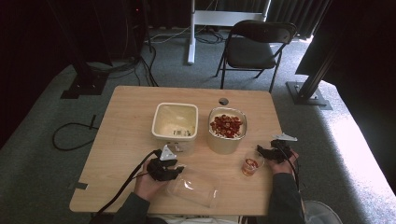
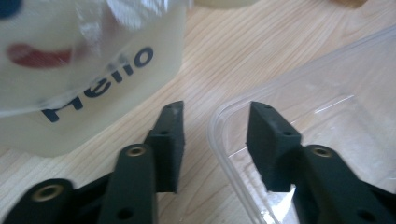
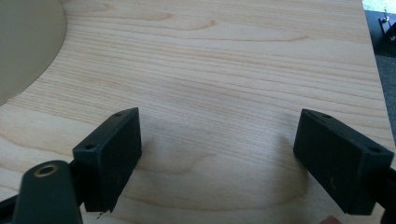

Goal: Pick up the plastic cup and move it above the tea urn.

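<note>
My left gripper lies low on the wooden table, in front of the cream square tub printed "Hello". In the left gripper view its jaws straddle the rim of a clear plastic container, one pad outside and one inside, with gaps on both sides of the rim. That container lies near the table's front edge. My right gripper stands open beside a small clear cup holding red pieces. Its wide jaws have only bare wood between them.
A cream tub of red pieces stands right of the square tub; its wall shows at the upper left of the right gripper view. A cable hole sits at the table's far edge. A folding chair stands beyond the table.
</note>
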